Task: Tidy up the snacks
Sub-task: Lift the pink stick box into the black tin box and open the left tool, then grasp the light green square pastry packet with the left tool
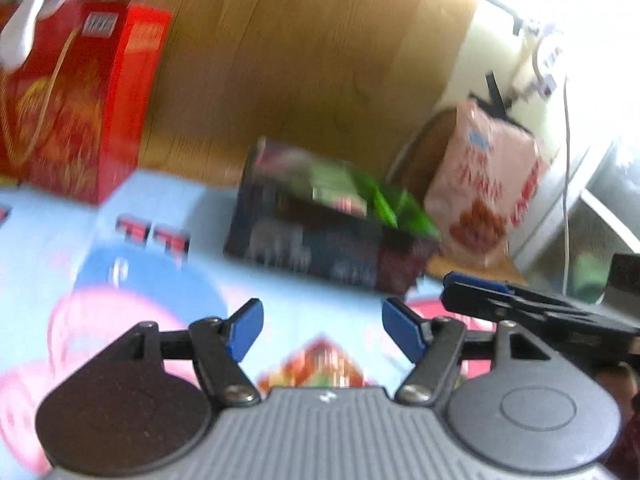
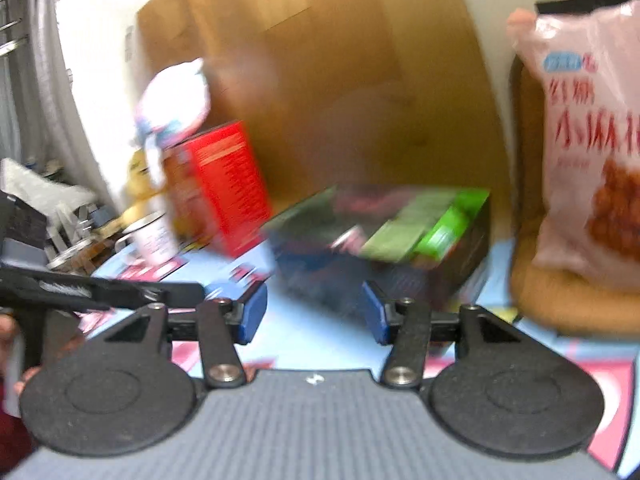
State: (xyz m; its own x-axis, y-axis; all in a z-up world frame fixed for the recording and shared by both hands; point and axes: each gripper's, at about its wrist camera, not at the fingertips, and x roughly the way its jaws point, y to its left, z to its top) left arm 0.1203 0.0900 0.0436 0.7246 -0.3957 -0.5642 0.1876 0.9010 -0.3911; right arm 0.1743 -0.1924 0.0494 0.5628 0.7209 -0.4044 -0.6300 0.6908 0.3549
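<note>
A dark open box [image 1: 320, 244] holding green snack packets [image 1: 384, 200] lies on the light blue patterned table cover [image 1: 304, 304], ahead of both grippers. My left gripper [image 1: 322, 330] stands open, nothing between its blue pads, short of the box. My right gripper [image 2: 316, 314] is open too, empty, just before the same dark box [image 2: 400, 264] with its green packets [image 2: 440, 228]. A tall red box [image 1: 80, 108] stands at the left, also red box [image 2: 224, 184]. A pink snack bag [image 1: 488, 184] leans upright at the right, large in the right wrist view as pink bag [image 2: 592, 152].
A wooden board [image 1: 304, 56] backs the table. A white-and-pink bag [image 2: 176, 100] rests on top of the red box, with a white cup [image 2: 154, 240] beside it. A tan round seat [image 2: 568, 300] carries the pink bag. The other gripper's arm [image 1: 532, 304] reaches in from the right.
</note>
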